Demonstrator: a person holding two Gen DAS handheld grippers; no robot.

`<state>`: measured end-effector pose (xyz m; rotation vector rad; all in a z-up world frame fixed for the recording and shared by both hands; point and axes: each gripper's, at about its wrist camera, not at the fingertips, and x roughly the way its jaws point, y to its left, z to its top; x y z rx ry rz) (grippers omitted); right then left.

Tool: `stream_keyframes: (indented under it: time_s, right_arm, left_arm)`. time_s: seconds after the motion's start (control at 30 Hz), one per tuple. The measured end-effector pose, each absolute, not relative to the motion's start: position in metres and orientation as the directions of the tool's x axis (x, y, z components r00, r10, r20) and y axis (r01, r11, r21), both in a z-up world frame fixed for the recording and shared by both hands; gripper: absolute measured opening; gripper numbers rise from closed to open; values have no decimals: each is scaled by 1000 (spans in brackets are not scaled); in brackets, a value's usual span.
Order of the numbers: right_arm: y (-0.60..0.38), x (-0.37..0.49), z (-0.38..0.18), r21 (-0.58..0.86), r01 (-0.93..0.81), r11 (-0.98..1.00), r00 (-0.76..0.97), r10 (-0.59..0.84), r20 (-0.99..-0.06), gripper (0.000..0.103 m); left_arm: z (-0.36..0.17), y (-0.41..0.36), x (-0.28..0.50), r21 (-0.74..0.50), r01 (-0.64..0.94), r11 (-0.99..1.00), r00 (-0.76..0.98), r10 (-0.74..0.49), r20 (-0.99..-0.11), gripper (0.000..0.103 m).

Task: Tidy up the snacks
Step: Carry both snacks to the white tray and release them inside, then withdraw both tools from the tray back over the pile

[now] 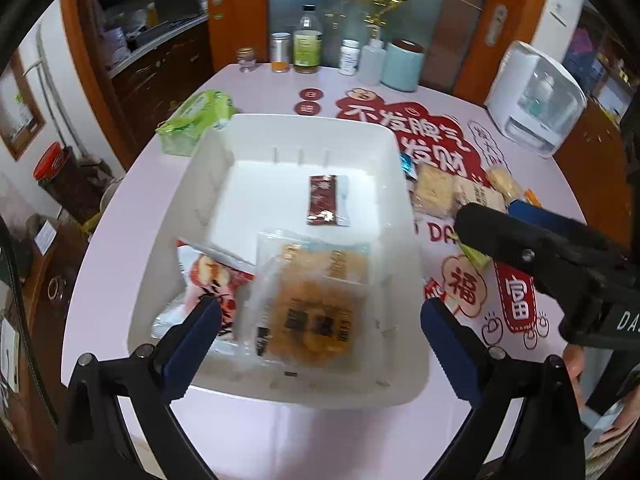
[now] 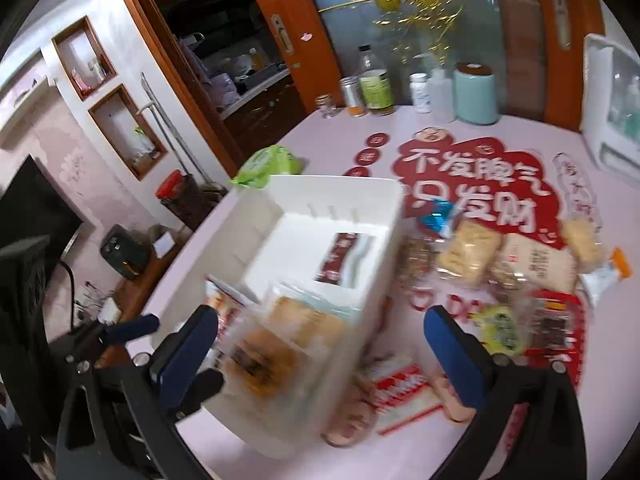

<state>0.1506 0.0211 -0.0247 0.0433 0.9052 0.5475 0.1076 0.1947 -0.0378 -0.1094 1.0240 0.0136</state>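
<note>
A white bin (image 1: 304, 132) sits on the pink surface (image 1: 120, 280). Inside it lie a dark red packet (image 1: 325, 199) near the far wall, a see-through bag of orange crackers (image 1: 316, 304) at the near side, and a red and white snack bag (image 1: 212, 280) to the left of the crackers.

The left hand-held gripper (image 1: 320, 332) hangs over the near part of the bin. Its blue fingers (image 1: 200, 332) are spread wide and hold nothing. The crackers lie below the gap between them.

The right hand-held gripper (image 2: 320, 356) is spread wide too and is empty. It hangs over the bin's near right corner.

More snacks lie on the surface to the right of the bin: pale cracker packs (image 2: 468, 252), a blue packet (image 2: 436, 216), a green and yellow packet (image 2: 502, 330), and a red and white pack (image 2: 400, 392) just beside the bin.

A green pack of wipes (image 1: 196, 120) lies at the bin's far left. Bottles and jars (image 1: 308, 40) stand at the far edge.
</note>
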Motion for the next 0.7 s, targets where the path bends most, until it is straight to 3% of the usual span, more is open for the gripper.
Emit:
stream_keyframes:
  time_s: [0.4,0.7]
  right_arm:
    - [-93,132,-46,116,-251,961,573,244,-783,103]
    - [-185,113,-37,45,-108,993,657,106,-747,103]
  left_arm:
    - [-34,83,103,-28,191,981,531,-127,-838,99]
    - [-20,15,107,-9,314,949,535,-185,-824,99]
